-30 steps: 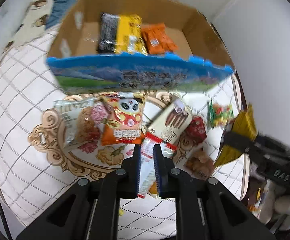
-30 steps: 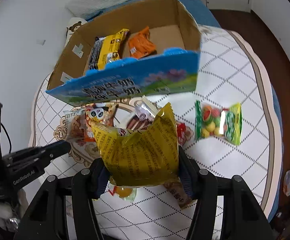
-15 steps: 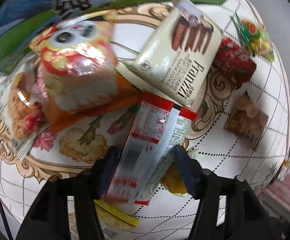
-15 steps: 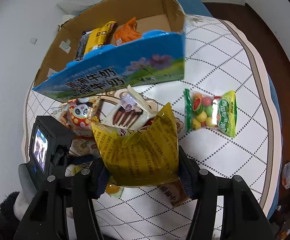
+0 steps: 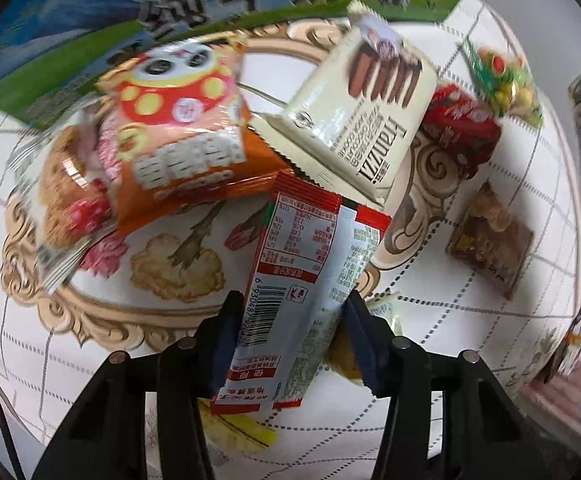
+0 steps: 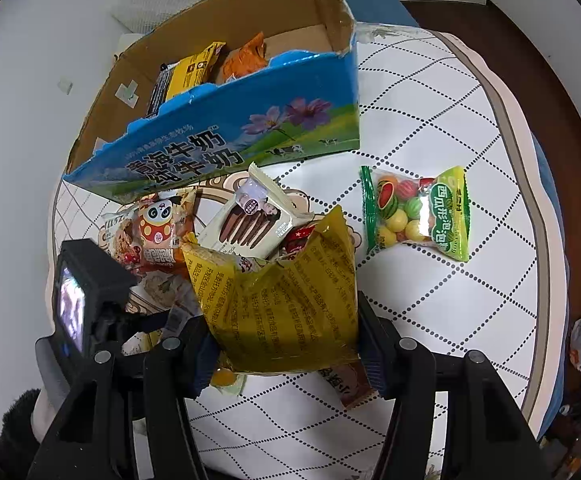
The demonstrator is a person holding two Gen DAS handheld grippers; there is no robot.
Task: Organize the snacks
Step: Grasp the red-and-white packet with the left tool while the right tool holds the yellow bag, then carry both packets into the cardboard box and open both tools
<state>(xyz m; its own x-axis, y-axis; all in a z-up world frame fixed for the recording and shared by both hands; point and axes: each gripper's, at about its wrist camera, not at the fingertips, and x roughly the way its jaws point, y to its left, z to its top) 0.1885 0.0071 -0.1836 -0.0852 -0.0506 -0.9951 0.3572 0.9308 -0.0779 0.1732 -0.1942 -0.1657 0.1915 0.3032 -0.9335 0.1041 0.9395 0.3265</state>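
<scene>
My left tool (image 5: pixel 288 334) dropped over the red-and-white packet (image 5: pixel 310 264), jaws closing around it; right tool (image 6: pixel 284 354) still clamps the yellow bag (image 6: pixel 278 300). Box (image 6: pixel 250 136) next.

The cardboard box (image 6: pixel 226 128) stands at the far side of the counter (image 6: pixel 430 300) and serves as landmark. Inside the box lie two packets side by side: a long snack bag (image 6: pixel 186 76) to the left, a smaller pouch (image 6: pixel 246 62) to its right. Directly before the box's front wall lies a cluster of packets: the panda bag (image 6: pixel 162 232) at left, overlapping a cookie packet (image 5: pixel 62 184) further left; the wafer packet (image 6: pixel 250 220) to its right, touching the box front. A candy bag (image 6: pixel 414 212) lies apart, before the box's right corner. Nearer than the cluster, a flat packet (image 5: pixel 310 272) rests between the left fingers (image 5: pixel 226 332), and a crumpled bag (image 6: pixel 282 300) between the right fingers (image 6: pixel 370 344).
</scene>
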